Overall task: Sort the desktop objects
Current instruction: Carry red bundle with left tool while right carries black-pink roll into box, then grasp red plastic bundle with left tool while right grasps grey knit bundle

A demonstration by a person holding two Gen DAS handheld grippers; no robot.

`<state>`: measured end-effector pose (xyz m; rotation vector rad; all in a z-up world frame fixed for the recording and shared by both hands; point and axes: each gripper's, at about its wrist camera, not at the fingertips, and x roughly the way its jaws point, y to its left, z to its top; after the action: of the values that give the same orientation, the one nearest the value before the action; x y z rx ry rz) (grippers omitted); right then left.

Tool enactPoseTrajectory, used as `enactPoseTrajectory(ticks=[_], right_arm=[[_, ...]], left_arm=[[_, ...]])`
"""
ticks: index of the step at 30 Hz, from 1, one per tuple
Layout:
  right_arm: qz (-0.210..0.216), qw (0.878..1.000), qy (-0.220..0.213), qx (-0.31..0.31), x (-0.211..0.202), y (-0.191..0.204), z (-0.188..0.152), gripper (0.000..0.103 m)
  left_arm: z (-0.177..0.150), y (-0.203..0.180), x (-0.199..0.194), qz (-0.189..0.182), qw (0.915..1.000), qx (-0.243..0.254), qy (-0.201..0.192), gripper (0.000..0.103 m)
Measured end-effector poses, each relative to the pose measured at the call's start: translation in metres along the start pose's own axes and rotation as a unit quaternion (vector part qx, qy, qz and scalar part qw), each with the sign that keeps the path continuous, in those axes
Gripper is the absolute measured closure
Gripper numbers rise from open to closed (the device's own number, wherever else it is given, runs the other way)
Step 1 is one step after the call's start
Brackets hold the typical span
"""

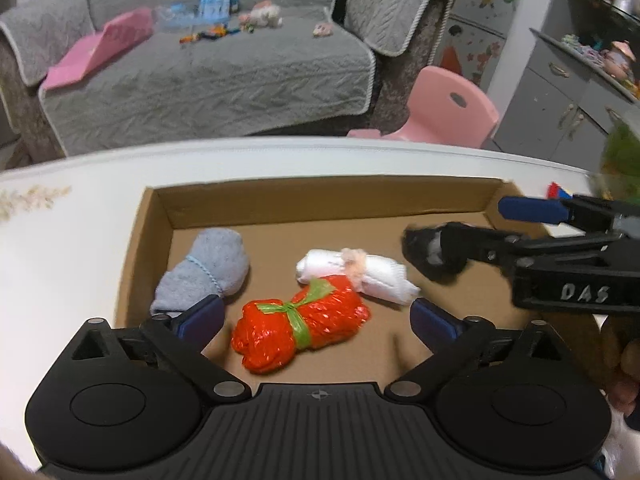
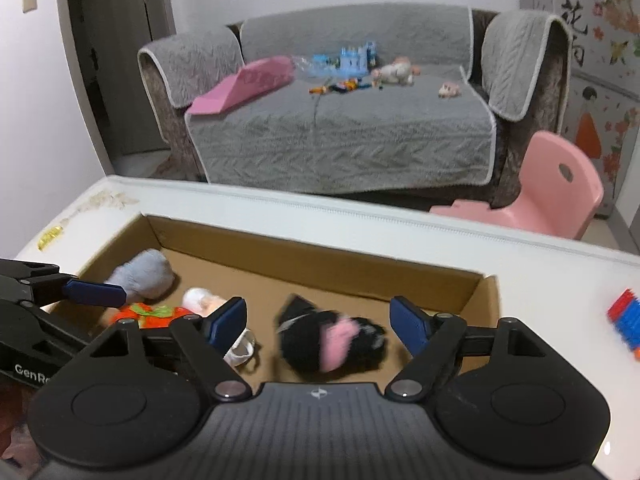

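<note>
1. Inside shallow brown cardboard box: red plastic bundle tied green, grey rolled sock, white rolled cloth, blurred black-and-pink fuzzy bundle.
2. Left gripper: jaws apart, over red bundle.
3. Right gripper: jaws apart, gripping nothing.

left gripper: chunky matte black, ribbed top, round hubs, silver screws, blue pads | right gripper: same build, handwritten white "DAS" on side | "GenR…" lettering on left one's side | bit of skin bottom right
</note>
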<state>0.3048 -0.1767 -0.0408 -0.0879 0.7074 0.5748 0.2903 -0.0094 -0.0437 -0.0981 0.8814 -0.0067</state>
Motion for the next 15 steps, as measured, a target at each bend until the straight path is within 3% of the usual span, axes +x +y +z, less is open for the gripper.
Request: enactPoseTrajectory(ticks=[7, 12, 15], right_arm=[[0.039, 0.997, -0.059, -0.016, -0.093, 0.014, -0.013, 0.023], [0.075, 0.992, -0.101, -0.021, -0.171, 0.031, -0.057, 0.018], [0.089, 0.989, -0.115, -0.025, -0.207, 0.043, -0.092, 0.015]], left_arm=[[-0.034, -0.011, -0.093, -0.001, 0.9974, 0.039, -0.061, 0.001], [-0.094, -0.011, -0.160, 0.004, 0.9925, 0.075, -0.096, 0.000], [-0.132, -0.009, -0.179, 0.018, 0.9909, 0.089, -0.099, 0.000]])
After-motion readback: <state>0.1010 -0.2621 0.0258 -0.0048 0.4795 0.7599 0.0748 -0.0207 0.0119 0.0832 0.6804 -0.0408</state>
